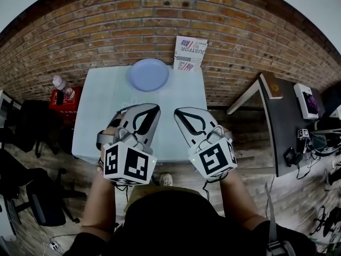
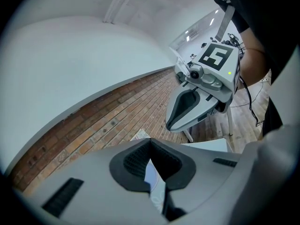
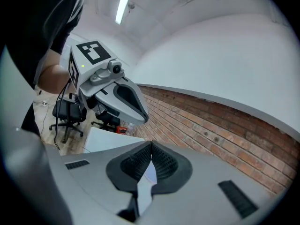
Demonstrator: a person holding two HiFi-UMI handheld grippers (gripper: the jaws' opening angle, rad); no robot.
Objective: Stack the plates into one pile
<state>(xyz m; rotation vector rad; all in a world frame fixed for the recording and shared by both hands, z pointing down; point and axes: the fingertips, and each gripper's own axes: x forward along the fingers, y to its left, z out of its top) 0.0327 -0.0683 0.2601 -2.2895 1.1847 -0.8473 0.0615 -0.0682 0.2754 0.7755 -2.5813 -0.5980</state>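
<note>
A pale blue plate [image 1: 148, 74] rests at the far edge of the light table [image 1: 101, 116], near the brick wall; I cannot tell whether it is a single plate or a pile. My left gripper [image 1: 151, 110] hangs over the near half of the table, well short of the plate. In its own view the left gripper [image 2: 150, 142] has its dark pads [image 2: 133, 162] meeting with nothing between them. Beside it, my right gripper [image 1: 183, 113] points the same way. In the right gripper view, that gripper [image 3: 151, 146] is shut and empty too. Each gripper shows in the other's view: the right one [image 2: 171, 124] and the left one [image 3: 143, 118].
A printed cardboard box [image 1: 190, 53] leans on the brick wall behind the table. A bottle [image 1: 61, 85] stands on a red crate [image 1: 57, 103] at the left, with dark office chairs [image 1: 32, 127] nearby. A dark desk [image 1: 287, 127] with devices stands at the right.
</note>
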